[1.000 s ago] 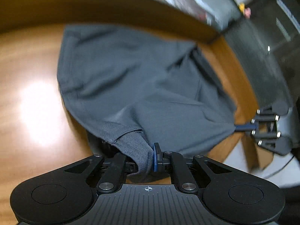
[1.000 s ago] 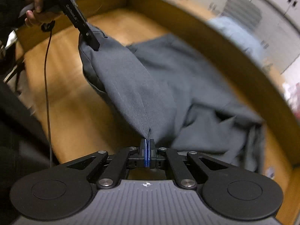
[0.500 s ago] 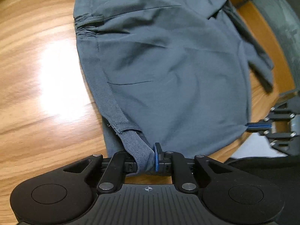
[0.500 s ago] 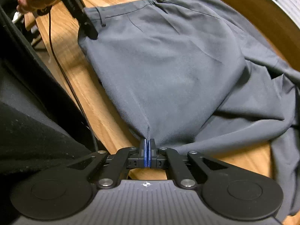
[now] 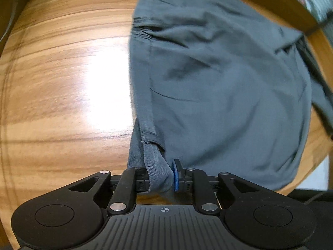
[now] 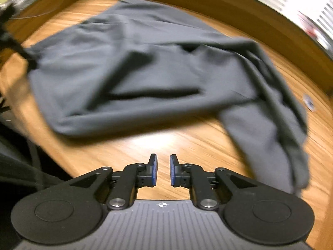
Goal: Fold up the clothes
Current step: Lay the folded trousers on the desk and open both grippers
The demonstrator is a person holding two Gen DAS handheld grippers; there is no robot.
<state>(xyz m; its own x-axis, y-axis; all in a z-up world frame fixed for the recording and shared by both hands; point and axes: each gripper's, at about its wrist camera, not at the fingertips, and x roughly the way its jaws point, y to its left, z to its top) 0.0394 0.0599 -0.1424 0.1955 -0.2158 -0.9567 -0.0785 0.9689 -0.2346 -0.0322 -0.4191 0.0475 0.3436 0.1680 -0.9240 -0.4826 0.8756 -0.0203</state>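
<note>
Trousers (image 5: 218, 83) on table (image 5: 62, 83), left gripper (image 5: 161, 177) fingers pinching waistband, right gripper (image 6: 163, 173) fingers apart.

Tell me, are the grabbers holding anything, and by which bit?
The left gripper pinches the grey trousers by the waistband corner. The right gripper is open and holds nothing.

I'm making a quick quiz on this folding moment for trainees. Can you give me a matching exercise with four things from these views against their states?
Things:
1. left tool
2. right tool
3. grey trousers
4. wooden table

States:
A. open, holding nothing
B. bare wood with a bright glare patch
C. shut on a waistband edge
D. spread out, wrinkled, one leg trailing aside

Pairs: 1-C, 2-A, 3-D, 4-B
</note>
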